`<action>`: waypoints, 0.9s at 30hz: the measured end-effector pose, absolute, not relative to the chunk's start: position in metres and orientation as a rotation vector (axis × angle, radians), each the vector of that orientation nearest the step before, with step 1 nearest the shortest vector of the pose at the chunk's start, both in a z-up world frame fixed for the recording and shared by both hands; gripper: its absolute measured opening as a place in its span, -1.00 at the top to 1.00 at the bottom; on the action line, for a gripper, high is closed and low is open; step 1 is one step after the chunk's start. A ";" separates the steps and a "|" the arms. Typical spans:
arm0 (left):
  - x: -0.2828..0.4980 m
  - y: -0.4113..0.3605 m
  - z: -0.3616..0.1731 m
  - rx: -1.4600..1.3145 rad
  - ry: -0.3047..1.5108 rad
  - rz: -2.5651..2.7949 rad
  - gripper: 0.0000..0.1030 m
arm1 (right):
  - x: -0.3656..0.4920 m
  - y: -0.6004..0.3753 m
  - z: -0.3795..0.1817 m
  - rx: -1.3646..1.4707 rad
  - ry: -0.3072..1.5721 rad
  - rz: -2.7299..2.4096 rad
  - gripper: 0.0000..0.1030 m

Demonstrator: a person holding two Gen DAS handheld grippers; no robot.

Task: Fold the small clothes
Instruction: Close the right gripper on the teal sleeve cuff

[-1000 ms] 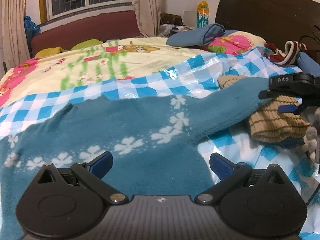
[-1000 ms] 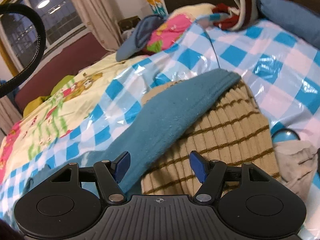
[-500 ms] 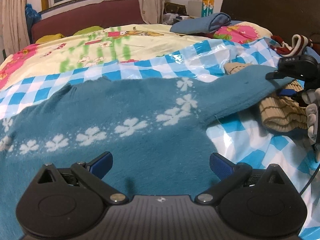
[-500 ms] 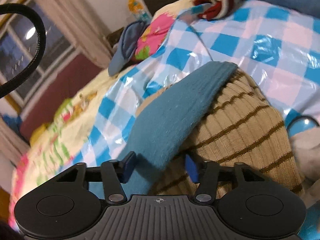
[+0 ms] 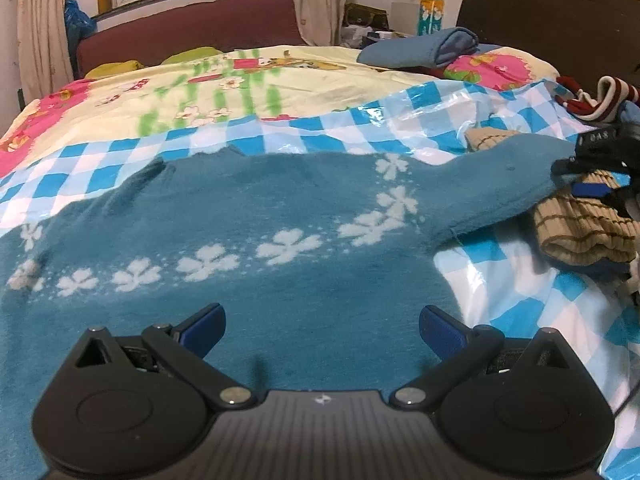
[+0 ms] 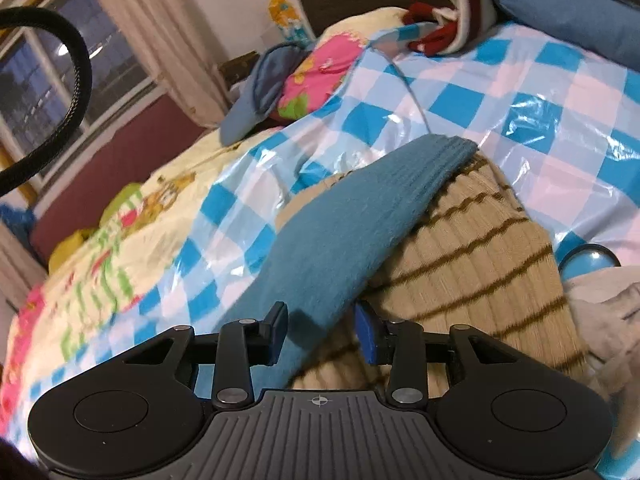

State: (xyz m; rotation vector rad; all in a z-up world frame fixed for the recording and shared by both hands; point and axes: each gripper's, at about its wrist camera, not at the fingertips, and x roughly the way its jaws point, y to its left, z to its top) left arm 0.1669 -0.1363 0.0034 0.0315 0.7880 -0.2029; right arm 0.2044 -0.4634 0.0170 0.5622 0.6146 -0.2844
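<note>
A teal sweater with white flowers (image 5: 280, 240) lies spread on the blue-checked plastic sheet (image 5: 360, 128) on the bed. Its right sleeve (image 6: 352, 220) stretches over a folded tan striped garment (image 6: 480, 260). My left gripper (image 5: 320, 328) is open and empty just above the sweater's body. My right gripper (image 6: 320, 336) has its jaws closed in around the sleeve's edge, gripping it. In the left wrist view it shows at the far right (image 5: 592, 172) at the sleeve's end.
A folded blue cloth (image 5: 432, 50) and a red-and-white striped garment (image 5: 600, 96) lie near the dark headboard (image 5: 560, 20). A floral quilt (image 5: 200, 96) covers the far bed. A grey garment (image 6: 608, 308) lies at the right.
My right gripper's jaws have narrowed and closed on the sleeve's edge. My left gripper has moved forward and lower over the sweater's body, still open.
</note>
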 end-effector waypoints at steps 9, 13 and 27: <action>0.166 -0.129 0.010 0.020 0.771 -0.189 -1.00 | 0.199 -0.430 0.029 0.461 0.610 -0.243 0.28; 0.176 -0.143 0.010 0.031 0.761 -0.208 -1.00 | 0.203 -0.463 0.025 0.572 0.604 -0.329 0.21; 0.192 -0.158 -0.003 0.034 0.793 -0.219 -1.00 | 0.200 -0.492 0.022 0.701 0.468 -0.343 0.17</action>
